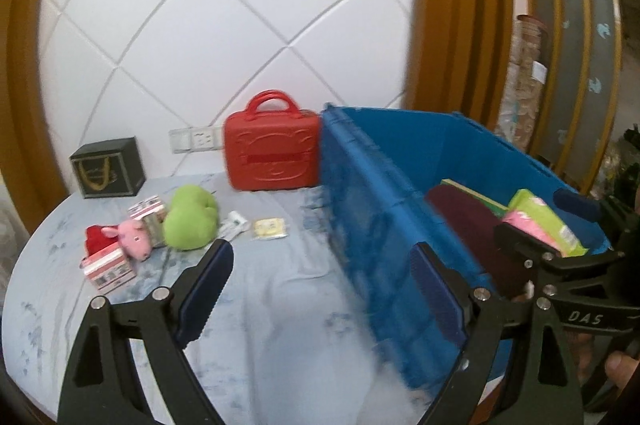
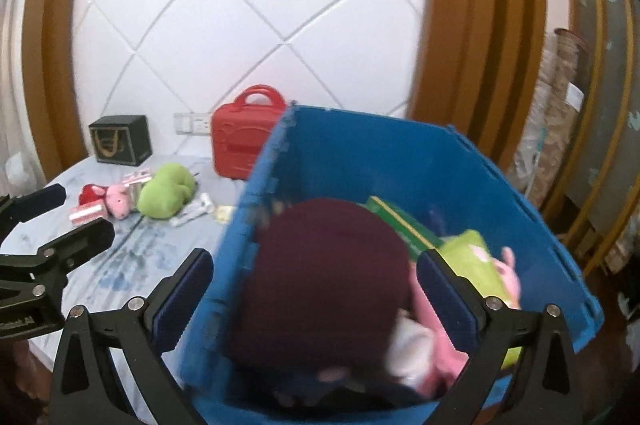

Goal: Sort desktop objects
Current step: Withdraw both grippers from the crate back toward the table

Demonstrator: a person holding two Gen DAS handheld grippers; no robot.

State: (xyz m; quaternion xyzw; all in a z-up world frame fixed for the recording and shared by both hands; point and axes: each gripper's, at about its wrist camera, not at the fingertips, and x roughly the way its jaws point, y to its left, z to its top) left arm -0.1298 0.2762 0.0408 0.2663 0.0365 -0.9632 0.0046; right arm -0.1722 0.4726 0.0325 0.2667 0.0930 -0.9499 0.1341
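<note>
The blue bin [image 2: 360, 161] is sitting at the right of the tabletop [image 1: 280, 305], already taking in a dark maroon cloth [image 2: 328, 265], a green book [image 2: 400, 221], a lime-green packet [image 2: 476, 257] and something pink and soft. The right tool [image 2: 316, 289] is hanging over the bin with its jaws wide apart and nothing gripped between them; the maroon cloth is lying below the gap, though blur makes it hard to tell how close.

The left tool [image 1: 324, 289] is hovering over the cloth-covered tabletop just left of the bin wall, jaws also spread and empty.

What is waiting to be sorted is lying in a cluster at the far left: a green plush [image 1: 190, 221], a pink pig toy [image 1: 134, 235] just beside it, small red-and-white boxes [image 1: 110, 267], a white tube [image 1: 234, 223] and a yellow sachet [image 1: 270, 228]. A red case [image 1: 272, 155] and a black box [image 1: 108, 167] are standing against the wall.

The green plush looks light and squashy, so I am guessing it will compress in the jaws; pinching its thick middle should hold best. The pig likely wants gripping across the body. The boxes seem stiff and light, best taken across their narrow sides. The sachet and tube are lying flat and look slippery, probably the fiddliest to lift off soft fabric.
</note>
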